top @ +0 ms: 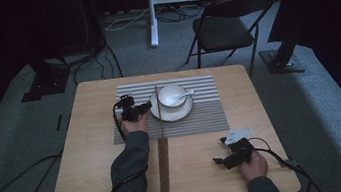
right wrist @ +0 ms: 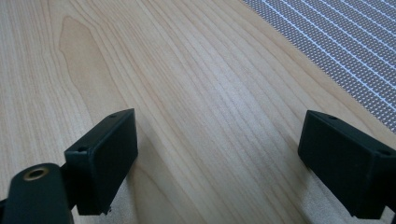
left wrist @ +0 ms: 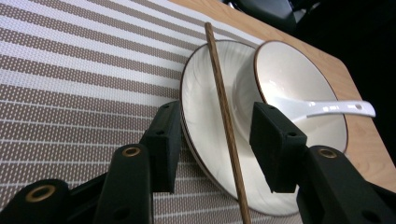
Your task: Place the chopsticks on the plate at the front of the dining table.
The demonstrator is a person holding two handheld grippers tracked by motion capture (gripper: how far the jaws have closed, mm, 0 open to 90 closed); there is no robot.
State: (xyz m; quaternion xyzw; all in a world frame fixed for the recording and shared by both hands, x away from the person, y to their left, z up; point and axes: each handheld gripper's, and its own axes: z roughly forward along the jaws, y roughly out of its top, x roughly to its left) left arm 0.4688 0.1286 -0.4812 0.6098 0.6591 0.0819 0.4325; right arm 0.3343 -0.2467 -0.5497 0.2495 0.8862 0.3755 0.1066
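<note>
while resting on the plate [left wrist: 201,93], the chopstick [left wrist: 224,112] lies untouched between the left gripper [left wrist: 215,140] jaws.

Left tongs [left wrist: 215,140] parted; right tongs [right wrist: 219,158] wide apart.

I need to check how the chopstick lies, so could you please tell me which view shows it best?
The left gripper view: the chopstick lies across the plate's rim, between open jaws. The high view shows it thin and distant; the right gripper view shows bare table.
</note>
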